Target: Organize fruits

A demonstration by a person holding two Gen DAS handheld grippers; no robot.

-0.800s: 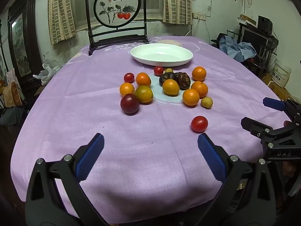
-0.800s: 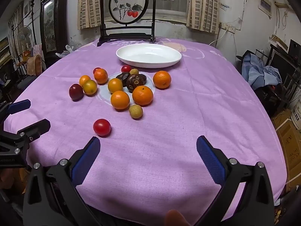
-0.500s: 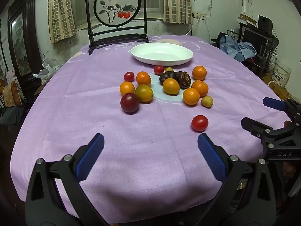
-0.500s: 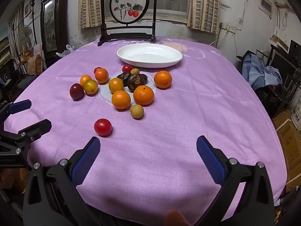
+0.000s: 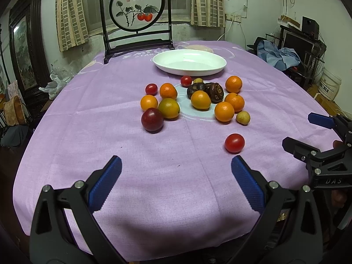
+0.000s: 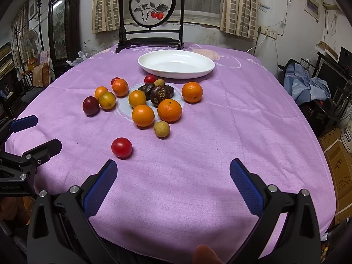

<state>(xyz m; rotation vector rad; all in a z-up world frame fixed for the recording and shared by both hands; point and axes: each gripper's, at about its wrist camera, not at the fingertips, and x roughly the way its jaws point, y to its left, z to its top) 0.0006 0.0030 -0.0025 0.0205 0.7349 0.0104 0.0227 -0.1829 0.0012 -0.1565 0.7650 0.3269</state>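
Left gripper [image 5: 176, 184]: black plastic frame, triangular cut-outs in both arms, silver screw heads at the pivots. Fingers [image 5: 105, 184] carry blue ribbed pads with a fine knurled texture. Right gripper [image 6: 173, 186]: same build, black arms, blue pads, silver screws. Seen from the left wrist camera, its body has pale lettering reading "DAS" (rest cut off). In the right wrist camera, the left unit's side shows small white lettering, too blurred to read. Bare skin of a fingertip [image 6: 204, 256] at the bottom edge.

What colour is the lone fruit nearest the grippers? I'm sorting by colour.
Red: the small tomato, clearest in the right wrist view.
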